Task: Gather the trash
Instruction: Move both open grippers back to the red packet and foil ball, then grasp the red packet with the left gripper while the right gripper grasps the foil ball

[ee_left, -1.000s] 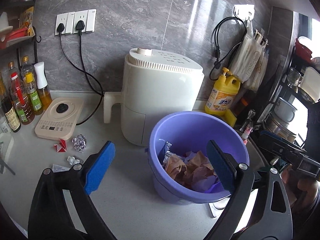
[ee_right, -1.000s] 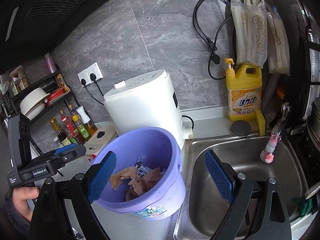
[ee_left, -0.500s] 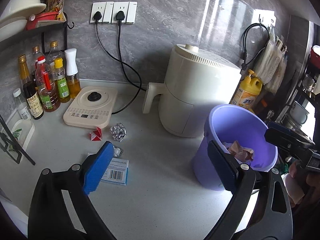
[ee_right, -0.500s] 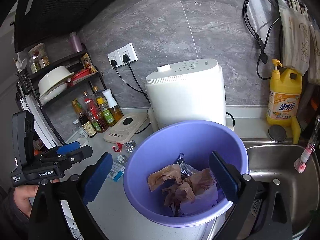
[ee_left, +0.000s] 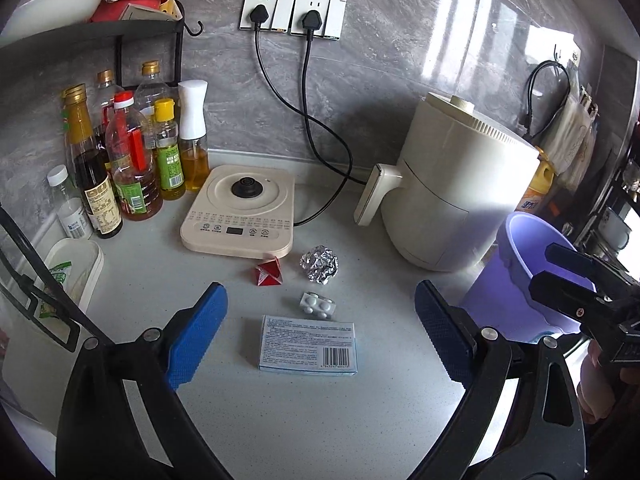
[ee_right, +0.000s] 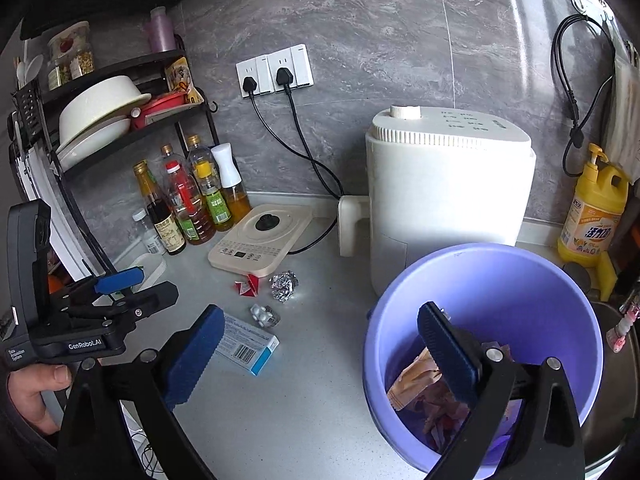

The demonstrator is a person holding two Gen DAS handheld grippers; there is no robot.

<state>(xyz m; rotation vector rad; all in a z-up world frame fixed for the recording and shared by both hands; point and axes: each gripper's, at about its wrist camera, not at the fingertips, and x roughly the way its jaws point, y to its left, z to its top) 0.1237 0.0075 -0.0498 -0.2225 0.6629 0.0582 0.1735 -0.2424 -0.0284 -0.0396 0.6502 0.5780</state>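
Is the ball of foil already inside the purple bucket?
No, the ball of foil lies on the counter in front of the induction cooker, apart from the purple bucket.

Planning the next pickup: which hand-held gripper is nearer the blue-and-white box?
Left. The left hand-held gripper frames the box between open fingers; the right hand-held gripper sits toward the purple bucket.

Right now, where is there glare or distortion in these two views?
Left wrist view: window glare streaks the wall tile above the air fryer; fisheye bends the shelf. Right wrist view: fainter glare on the tile at upper right; the purple bucket bulges.
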